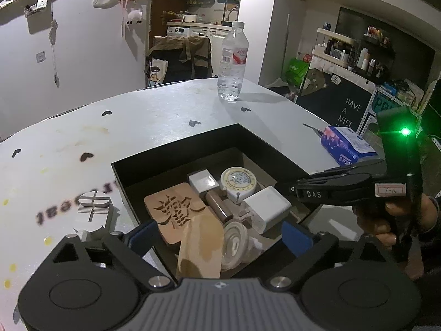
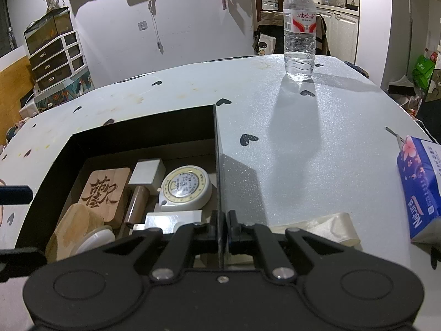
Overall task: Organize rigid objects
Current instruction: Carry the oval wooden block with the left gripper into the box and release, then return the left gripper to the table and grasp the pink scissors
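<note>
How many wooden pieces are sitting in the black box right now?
3 that I can make out: the carved wooden coaster flat at the left, a lighter wooden block overlapping its near edge, and a brown cylinder beside the tape measure. More may be hidden underneath.

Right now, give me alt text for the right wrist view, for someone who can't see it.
The right hand-held gripper is shut on the right wall of an open black box holding a carved wooden coaster, a round tape measure and white blocks. A water bottle stands at the white table's far edge; a tissue pack lies at right.
</note>
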`<state>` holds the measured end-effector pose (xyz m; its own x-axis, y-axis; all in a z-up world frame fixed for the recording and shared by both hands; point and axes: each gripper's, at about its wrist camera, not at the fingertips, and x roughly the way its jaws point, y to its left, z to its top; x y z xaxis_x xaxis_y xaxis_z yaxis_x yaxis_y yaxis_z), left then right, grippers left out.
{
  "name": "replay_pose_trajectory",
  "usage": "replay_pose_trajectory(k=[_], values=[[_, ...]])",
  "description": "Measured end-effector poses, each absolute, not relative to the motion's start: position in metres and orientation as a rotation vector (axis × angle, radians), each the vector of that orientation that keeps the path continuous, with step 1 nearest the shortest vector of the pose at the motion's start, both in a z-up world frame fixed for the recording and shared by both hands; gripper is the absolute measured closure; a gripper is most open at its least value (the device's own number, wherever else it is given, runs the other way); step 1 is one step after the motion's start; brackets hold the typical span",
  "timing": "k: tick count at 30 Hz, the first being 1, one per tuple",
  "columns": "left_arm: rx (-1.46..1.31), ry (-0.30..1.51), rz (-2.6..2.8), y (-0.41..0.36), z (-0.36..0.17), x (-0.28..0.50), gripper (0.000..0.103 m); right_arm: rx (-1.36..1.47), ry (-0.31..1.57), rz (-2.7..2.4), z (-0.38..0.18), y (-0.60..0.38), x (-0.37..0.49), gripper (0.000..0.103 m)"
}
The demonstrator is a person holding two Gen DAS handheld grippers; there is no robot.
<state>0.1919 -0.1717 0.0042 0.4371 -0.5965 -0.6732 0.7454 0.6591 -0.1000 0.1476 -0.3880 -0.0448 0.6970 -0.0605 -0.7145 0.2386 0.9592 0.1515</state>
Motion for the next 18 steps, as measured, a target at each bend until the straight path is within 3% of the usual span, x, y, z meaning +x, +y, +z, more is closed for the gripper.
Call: replay_pose_trajectory(k=[18], values=[[0.204,0.728,-0.75,-0.149,0.003,0.182,0.0,0.241,0.783,-0.169,-0.045,-0.388,0.148,0.098]])
